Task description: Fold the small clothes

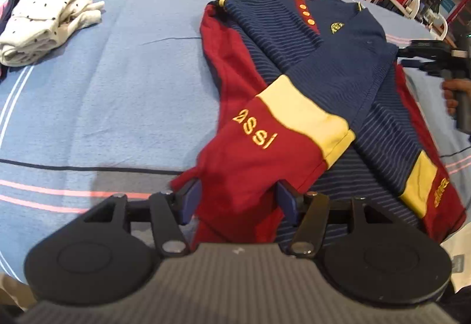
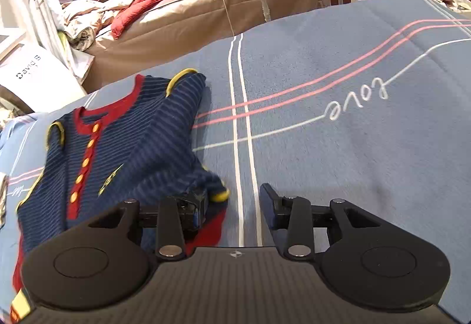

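Our left gripper [image 1: 237, 200] has its jaws spread, with the red leg of the navy-and-red baby romper [image 1: 309, 65] lying loose between them, not pinched. Our right gripper [image 2: 232, 203] is open too, its left finger [image 2: 195, 210] resting on the romper's edge, bare blue bedsheet [image 2: 338, 147] ahead. Far left of our left gripper sits a folded dotted garment [image 1: 47, 15].

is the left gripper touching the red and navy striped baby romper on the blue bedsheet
Touching. The left wrist view shows the left gripper with its open jaws either side of the red and navy striped baby romper's red leg cuff, fabric bunched against both blue pads.
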A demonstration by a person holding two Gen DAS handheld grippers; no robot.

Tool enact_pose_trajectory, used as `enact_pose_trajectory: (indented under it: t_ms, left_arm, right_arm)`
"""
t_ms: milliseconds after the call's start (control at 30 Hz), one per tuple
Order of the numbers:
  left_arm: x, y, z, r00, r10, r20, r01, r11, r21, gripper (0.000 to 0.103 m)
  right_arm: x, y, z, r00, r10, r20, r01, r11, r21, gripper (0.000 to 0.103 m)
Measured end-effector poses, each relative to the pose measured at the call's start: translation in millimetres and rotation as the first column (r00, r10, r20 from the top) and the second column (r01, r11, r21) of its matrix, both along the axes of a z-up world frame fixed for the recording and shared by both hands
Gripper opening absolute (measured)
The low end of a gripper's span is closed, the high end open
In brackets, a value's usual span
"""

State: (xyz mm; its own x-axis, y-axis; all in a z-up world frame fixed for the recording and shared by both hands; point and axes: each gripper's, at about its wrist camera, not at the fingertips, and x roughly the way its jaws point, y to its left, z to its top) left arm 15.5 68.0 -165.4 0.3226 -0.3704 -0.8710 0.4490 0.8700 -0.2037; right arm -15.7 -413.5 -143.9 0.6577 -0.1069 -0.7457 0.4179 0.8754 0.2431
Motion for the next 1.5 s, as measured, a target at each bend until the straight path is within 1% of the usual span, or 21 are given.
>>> enact_pose_trajectory:
  t_ms: [67, 133, 167, 200, 233, 267, 300, 400, 500, 600, 700, 733, 800, 900, 1000, 1100, 1200, 1267, 1333, 1433, 1500]
  left_arm:
    - [-0.2, 1.9, 0.5, 1.0, 0.002, 0.006, -0.002, 1.0, 0.025, 0.062]
    - [-0.9, 4.9, 5.9, 1.0, 0.002, 0.018, -0.003, 1.0, 0.024, 0.064]
    - [-2.2, 7.1, 9.6, 1.0, -0.001, 0.029, 0.001, 1.0, 0.014, 0.066]
    - [-3.9, 9.5, 13.0, 0.999, -0.011, 0.042, 0.011, 1.0, 0.002, 0.073]
    - [-5.8, 11.9, 15.1, 0.998, -0.021, 0.053, 0.022, 1.0, -0.005, 0.078]
    - [-7.5, 15.0, 16.5, 0.997, -0.03, 0.064, 0.03, 1.0, -0.004, 0.089]
    - [-8.8, 18.6, 17.4, 0.997, -0.033, 0.073, 0.032, 0.999, 0.003, 0.092]
    - [-4.8, 31.9, 20.7, 0.996, -0.005, 0.085, 0.008, 1.0, -0.024, 0.092]
    - [16.1, 33.7, 31.2, 0.994, 0.015, 0.112, -0.005, 0.996, -0.094, 0.092]
    - [51.3, 11.3, 48.3, 0.989, -0.002, 0.146, 0.021, 0.991, -0.129, 0.095]
    - [89.2, -24.1, 65.8, 0.981, -0.03, 0.193, 0.062, 0.985, -0.16, 0.103]
    - [101.9, -37.4, 68.9, 0.977, -0.035, 0.208, 0.069, 0.985, -0.157, 0.103]
    - [128.5, -65.0, 72.0, 0.972, -0.054, 0.23, 0.085, 0.988, -0.127, 0.103]
    - [168.6, -98.6, 71.1, 0.964, -0.089, 0.25, 0.113, 0.99, -0.084, 0.103]
    - [207.0, -131.1, 73.2, 0.949, -0.125, 0.289, 0.133, 0.991, -0.01, 0.103]
    - [245.0, -166.1, 69.0, 0.945, -0.181, 0.273, 0.184, 0.983, 0.016, 0.102]
    - [278.6, -197.8, 55.0, 0.954, -0.215, 0.207, 0.211, 0.977, 0.042, 0.102]
    - [293.3, -212.3, 43.6, 0.955, -0.235, 0.182, 0.231, 0.972, 0.047, 0.102]
    - [303.0, -222.8, 33.3, 0.954, -0.247, 0.168, 0.242, 0.969, 0.052, 0.102]
    - [313.0, -239.8, 15.9, 0.947, -0.289, 0.142, 0.278, 0.956, 0.094, 0.102]
    - [314.3, -246.3, 3.5, 0.941, -0.309, 0.138, 0.291, 0.947, 0.137, 0.102]
  right_arm:
    - [-19.1, 10.5, 11.3, 0.999, 0.033, 0.013, -0.032, 0.998, -0.05, 0.069]
    - [-43.5, 14.8, 23.4, 0.995, 0.089, 0.051, -0.086, 0.995, -0.053, 0.079]
    - [-58.4, 18.2, 30.6, 0.991, 0.112, 0.073, -0.109, 0.993, -0.05, 0.089]
    - [-72.9, 20.5, 37.3, 0.987, 0.13, 0.09, -0.126, 0.991, -0.048, 0.1]
    - [-88.9, 22.6, 44.0, 0.984, 0.148, 0.102, -0.144, 0.989, -0.045, 0.103]
    - [-105.7, 24.4, 50.5, 0.978, 0.171, 0.118, -0.167, 0.985, -0.043, 0.103]
    - [-122.7, 24.8, 56.0, 0.972, 0.192, 0.134, -0.187, 0.981, -0.046, 0.103]
    - [-158.7, 30.2, 62.0, 0.967, 0.226, 0.114, -0.219, 0.973, -0.074, 0.103]
    - [-170.6, 23.4, 54.4, 0.975, 0.199, 0.102, -0.197, 0.98, -0.031, 0.103]
    - [-150.4, 9.3, 47.0, 0.981, 0.169, 0.092, -0.17, 0.985, 0.007, 0.103]
    - [-115.7, -2.6, 51.0, 0.978, 0.156, 0.138, -0.167, 0.983, 0.075, 0.103]
    - [-99.6, -4.9, 52.9, 0.976, 0.158, 0.146, -0.173, 0.981, 0.092, 0.103]
    - [-68.4, -1.2, 55.4, 0.969, 0.205, 0.135, -0.216, 0.973, 0.077, 0.103]
    - [-22.7, 7.8, 55.1, 0.953, 0.293, 0.078, -0.295, 0.955, 0.015, 0.103]
    - [8.6, 5.8, 48.5, 0.952, 0.305, 0.038, -0.305, 0.952, 0.006, 0.103]
    - [35.9, -6.0, 46.2, 0.954, 0.297, 0.036, -0.299, 0.954, 0.034, 0.103]
    - [69.0, -22.3, 46.0, 0.96, 0.274, 0.056, -0.278, 0.957, 0.082, 0.103]
    - [92.8, -31.1, 39.5, 0.966, 0.256, 0.035, -0.258, 0.96, 0.111, 0.103]
    - [111.7, -34.9, 32.1, 0.968, 0.25, 0.016, -0.25, 0.962, 0.108, 0.103]
    - [133.5, -39.7, 18.5, 0.97, 0.244, -0.006, -0.242, 0.963, 0.122, 0.103]
    - [140.6, -39.0, 10.8, 0.976, 0.211, -0.056, -0.208, 0.977, 0.056, 0.103]
